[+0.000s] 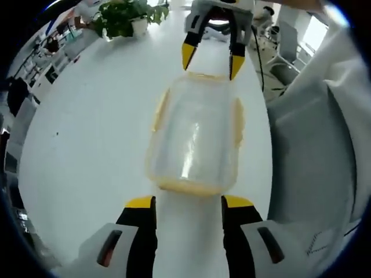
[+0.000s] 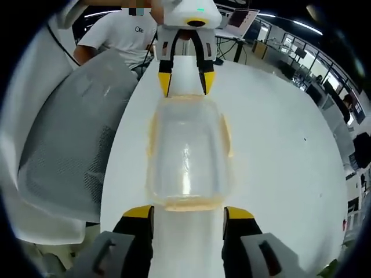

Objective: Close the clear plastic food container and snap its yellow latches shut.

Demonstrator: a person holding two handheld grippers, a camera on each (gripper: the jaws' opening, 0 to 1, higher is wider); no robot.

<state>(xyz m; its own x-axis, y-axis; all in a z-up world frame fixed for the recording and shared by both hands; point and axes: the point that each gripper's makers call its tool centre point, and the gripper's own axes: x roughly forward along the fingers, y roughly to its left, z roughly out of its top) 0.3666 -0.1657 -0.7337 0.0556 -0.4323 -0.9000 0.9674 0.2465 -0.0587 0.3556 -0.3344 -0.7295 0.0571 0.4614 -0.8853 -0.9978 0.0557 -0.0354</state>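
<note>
White table (image 1: 87,145) in an office carries the clear container (image 1: 194,136), lid on, yellow latches (image 1: 237,119) along its edges. Left gripper (image 1: 188,202) stands at its near end, jaws spread, grasping nothing. Right gripper (image 1: 210,61) faces it from the far end, jaws likewise apart and empty. A potted plant (image 1: 124,17) sits far left; a mesh chair (image 2: 69,139) stands beside the table.

Left gripper (image 1: 188,204) jaws parted, right gripper (image 2: 188,213) likewise — facing each other, tips opposed
</note>
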